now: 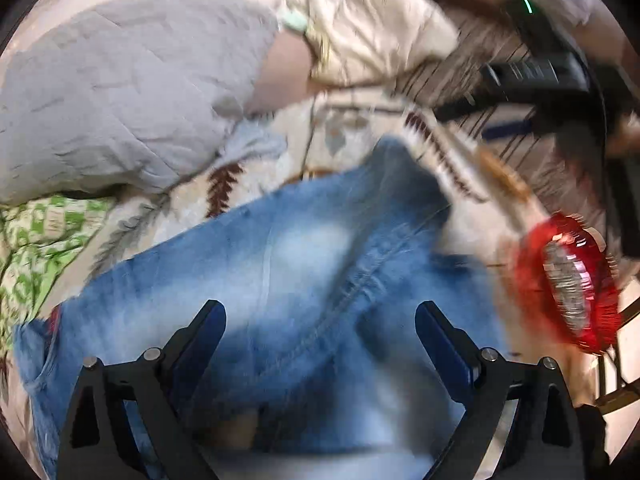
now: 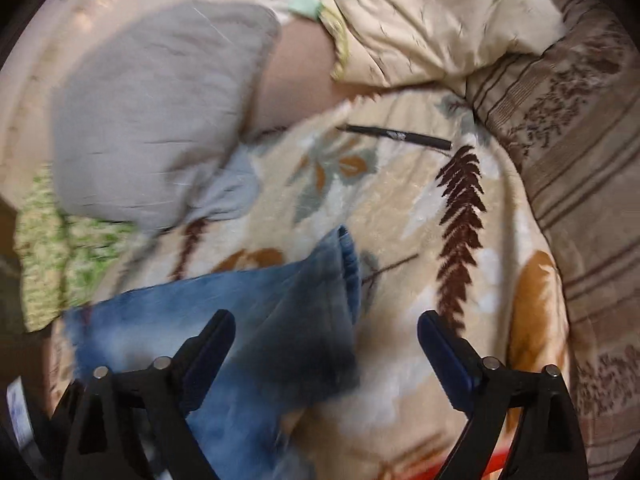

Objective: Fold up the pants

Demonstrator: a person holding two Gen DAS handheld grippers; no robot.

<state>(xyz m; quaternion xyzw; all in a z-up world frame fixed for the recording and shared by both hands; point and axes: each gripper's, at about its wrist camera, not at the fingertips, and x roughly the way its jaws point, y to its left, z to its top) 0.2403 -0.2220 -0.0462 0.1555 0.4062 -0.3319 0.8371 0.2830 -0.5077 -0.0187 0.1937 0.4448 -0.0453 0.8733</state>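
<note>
Denim pants on leaf-print blanket | left tongs apart | right tongs apart

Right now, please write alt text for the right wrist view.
Open black tongs hover over faded blue denim pants lying on a cream leaf-patterned plush blanket. Behind are a grey quilted pillow and a black pen.

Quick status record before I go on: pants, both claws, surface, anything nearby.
pants: blue jeans spread on the blanket, one leg hem toward the far side
left claw: open, over the jeans, holding nothing
right claw: open, over the jeans' edge, holding nothing
nearby: grey pillow, black pen, red foil object
image: motion-blurred
</note>
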